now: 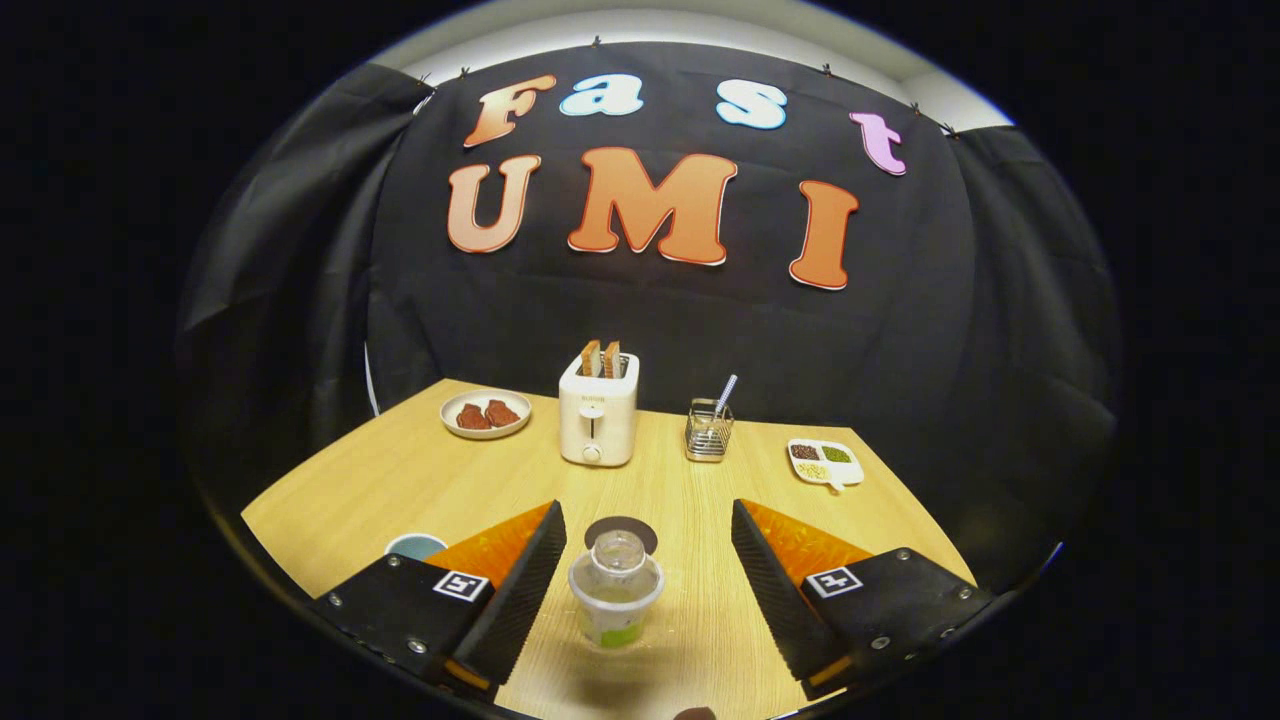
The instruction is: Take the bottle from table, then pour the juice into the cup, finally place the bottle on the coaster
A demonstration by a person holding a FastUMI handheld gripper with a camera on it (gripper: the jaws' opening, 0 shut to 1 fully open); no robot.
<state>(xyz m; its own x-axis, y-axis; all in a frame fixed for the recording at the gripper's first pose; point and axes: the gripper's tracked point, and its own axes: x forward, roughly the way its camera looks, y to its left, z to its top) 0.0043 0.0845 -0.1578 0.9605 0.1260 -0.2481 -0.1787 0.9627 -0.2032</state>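
The bottle (616, 590) stands upright on the desk (400, 480) near its front edge, seen from above: a clear body with a pale shoulder, an open-looking mouth and a green band low on its side. It sits between the two fingers of the gripper (648, 560), touching neither; the fingers are spread wide, released, with a clear gap on each side of the bottle. Just beyond the bottle, touching it in the view, lies the dark round coaster (622, 527), flat on the wood. To the left, partly hidden behind the left finger, the cup (414, 545) shows its pale rim and bluish inside, near the desk's left edge. Farther back, along the rear edge, a white toaster (598, 420) stands in the middle with two slices of bread (601, 358) sticking up from its slots. Left of it is a white plate (486, 414) holding two reddish-brown pieces. Right of the toaster is a small wire holder (708, 430) with a straw-like stick leaning out of it, and toward the back right corner rests a white divided dish (825, 461) with dark, green and pale contents in separate compartments.
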